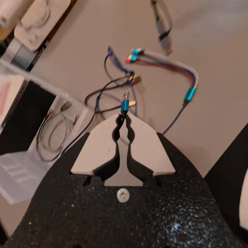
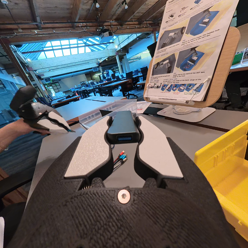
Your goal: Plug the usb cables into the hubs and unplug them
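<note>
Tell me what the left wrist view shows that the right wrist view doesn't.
Only the left wrist view shows the left gripper closed on the blue USB plug, its metal end pointing away, and the tangle of dark cables on the table.

Only the right wrist view shows the right gripper clamped on the dark hub, a blue port facing the camera, plus the yellow bin and instruction sheet.

Both show the multi-head cable ends and the clear plastic box.
</note>
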